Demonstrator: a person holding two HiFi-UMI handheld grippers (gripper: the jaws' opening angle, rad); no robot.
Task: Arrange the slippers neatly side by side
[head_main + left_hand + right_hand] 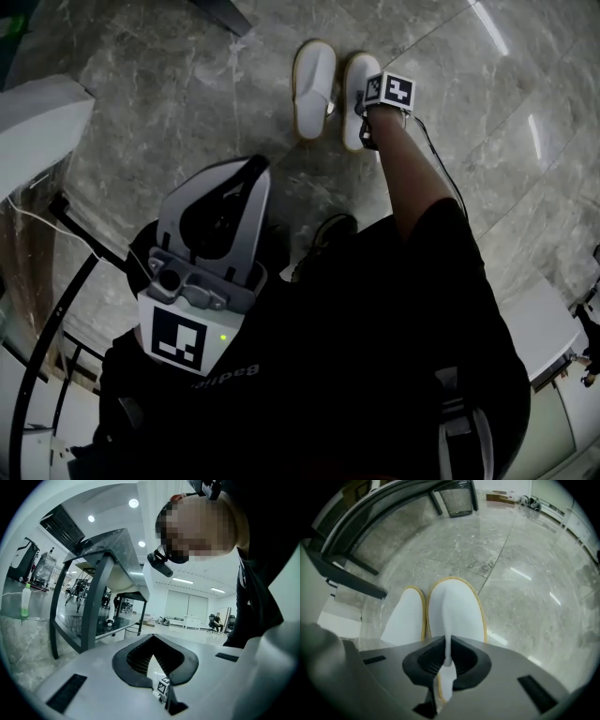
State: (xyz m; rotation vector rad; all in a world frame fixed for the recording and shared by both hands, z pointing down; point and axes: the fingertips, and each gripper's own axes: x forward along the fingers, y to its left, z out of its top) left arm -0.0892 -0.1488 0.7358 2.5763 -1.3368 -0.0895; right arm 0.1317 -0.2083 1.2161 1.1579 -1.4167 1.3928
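Two white slippers with yellow-trimmed soles lie side by side on the grey marble floor, toes pointing away from me. The left slipper (314,86) (405,618) lies free. My right gripper (367,117) (448,653) is down at the heel end of the right slipper (354,94) (454,611), shut on a thin fold of its white upper. My left gripper (246,173) (152,641) is held up near my chest, far from both slippers. Its tips meet and nothing is between them.
A dark shoe (333,234) stands on the floor just behind the slippers. A black table frame (351,581) and a wire bin (457,501) are to the left and beyond. White furniture (544,328) sits at the right edge.
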